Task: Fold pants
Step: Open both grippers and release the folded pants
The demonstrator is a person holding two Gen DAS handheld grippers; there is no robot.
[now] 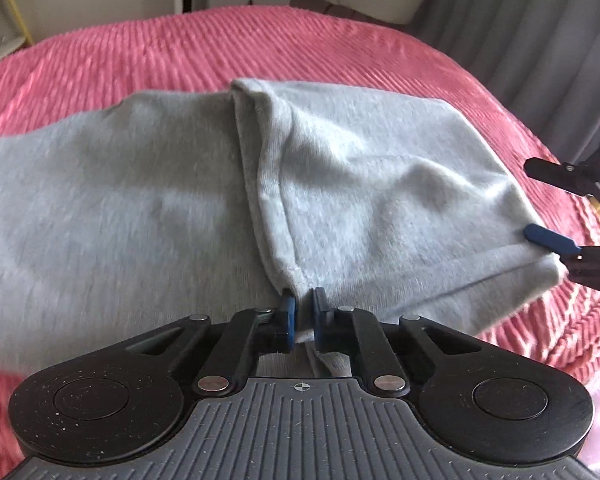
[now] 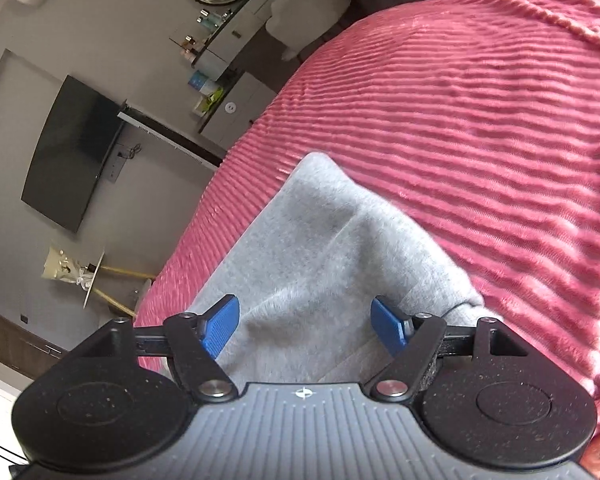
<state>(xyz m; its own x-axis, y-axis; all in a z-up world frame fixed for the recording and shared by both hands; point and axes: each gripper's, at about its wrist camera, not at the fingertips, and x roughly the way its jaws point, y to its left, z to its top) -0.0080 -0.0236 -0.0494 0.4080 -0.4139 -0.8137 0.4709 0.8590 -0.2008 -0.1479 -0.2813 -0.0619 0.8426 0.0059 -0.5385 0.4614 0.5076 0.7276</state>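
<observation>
Where the pants were: the grey sweatpants (image 1: pixel 148 184) lay spread across the pink bedspread (image 1: pixel 180 44), already doubled over, with a hemmed edge (image 1: pixel 260 168) running down the middle of the cloth toward the left wrist camera.
Left tongs: the left tongs (image 1: pixel 302 312) were clamped tight on the near end of that hemmed edge, blue pads pinching a bunched fold of fleece.
Right tongs: the right tongs (image 2: pixel 305 326) stood open astride the other corner of the pants, cloth between the pads but neither pad pressing on it, as far as the view showed.
Risk, uneven lift: with only one side gripped, any pull from the left would likely drag the cloth askew and undo the fold.
Risk, thin bite: the left pinch looked shallow, right at the seam corner; it could slip out under the garment's weight.
Risk, layers: the right tongs might catch only the top layer, leaving the under layer behind.
Risk, bedspread: a low closing could snag the ribbed cover with the pants.
Cloth: soft brushed fleece, matt, limp, thick at the stitched hem.
Bedspread texture: plush, with raised ridges, grippy-looking.
Pads: hard blue plastic, finely textured faces.
</observation>
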